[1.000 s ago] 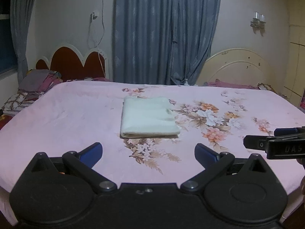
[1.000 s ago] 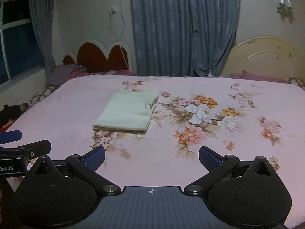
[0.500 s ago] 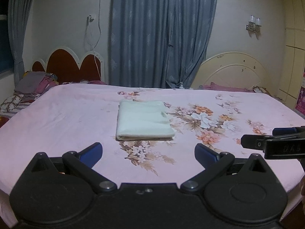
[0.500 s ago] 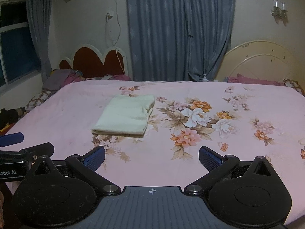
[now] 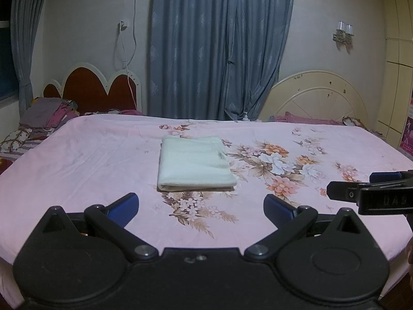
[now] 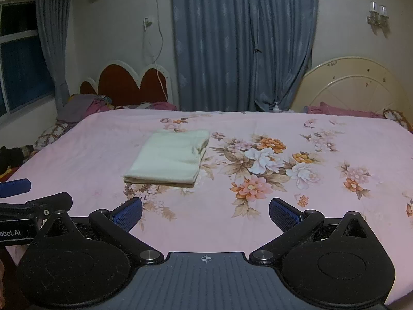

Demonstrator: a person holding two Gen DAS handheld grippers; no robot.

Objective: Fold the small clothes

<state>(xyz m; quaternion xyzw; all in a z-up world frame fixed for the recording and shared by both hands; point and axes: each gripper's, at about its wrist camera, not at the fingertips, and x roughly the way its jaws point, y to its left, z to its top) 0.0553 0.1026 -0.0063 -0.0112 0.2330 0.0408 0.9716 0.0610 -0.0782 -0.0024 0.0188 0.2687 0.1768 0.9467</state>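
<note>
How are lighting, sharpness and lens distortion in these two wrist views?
Left wrist: dim, bluish indoor light, folded cloth sharp, dark vignette in the top corners. Right wrist: same dimness, curtain bowed by the fisheye; no glare.

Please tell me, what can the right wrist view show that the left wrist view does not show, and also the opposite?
Only the right wrist view shows the window at the far left and the left tool's fingers from the side. Only the left wrist view shows the cupboard doors at the far right and the right tool's fingers from the side. Both show the folded pale cloth lying flat on the pink floral bedsheet, the blue curtain, the red headboard, and their own tool open and holding nothing: left tool, right tool.
</note>
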